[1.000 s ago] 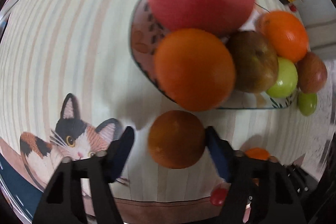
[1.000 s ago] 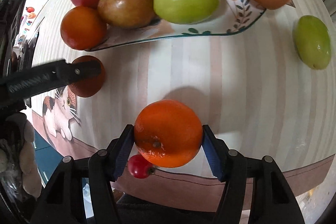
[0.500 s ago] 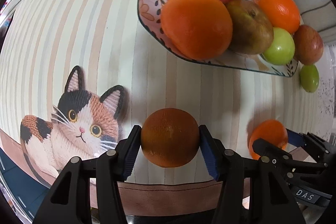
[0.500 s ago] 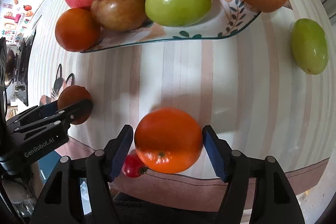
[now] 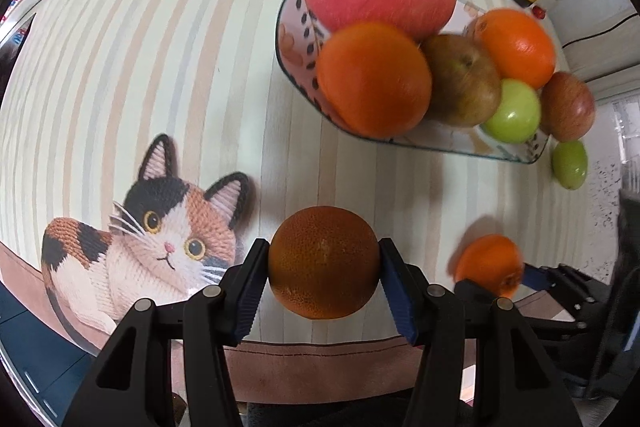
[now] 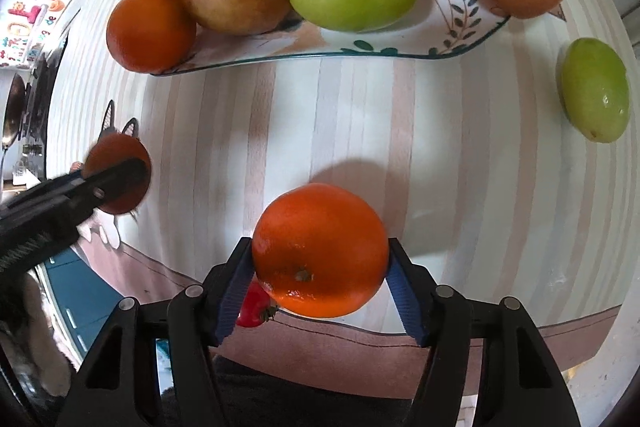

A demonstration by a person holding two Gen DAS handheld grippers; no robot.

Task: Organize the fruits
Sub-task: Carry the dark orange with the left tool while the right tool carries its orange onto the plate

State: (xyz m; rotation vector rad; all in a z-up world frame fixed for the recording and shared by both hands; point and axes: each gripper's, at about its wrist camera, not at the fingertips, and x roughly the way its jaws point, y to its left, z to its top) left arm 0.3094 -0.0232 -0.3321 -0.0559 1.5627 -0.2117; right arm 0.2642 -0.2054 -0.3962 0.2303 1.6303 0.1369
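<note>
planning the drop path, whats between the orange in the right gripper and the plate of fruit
Only bare striped tablecloth lies between the bright orange and the plate, as the right wrist view shows; the loose green fruit sits off to the side.

We see a counter [image 6: 460, 163] under a striped cloth with a calico cat print [image 5: 160, 227]. On it sit a patterned plate [image 6: 452, 39] of fruit, far, and a loose green fruit [image 6: 595, 89] to its right.

Black hand-held gripper [image 5: 324, 283], blue ribbed pads [image 5: 250, 297]
</note>
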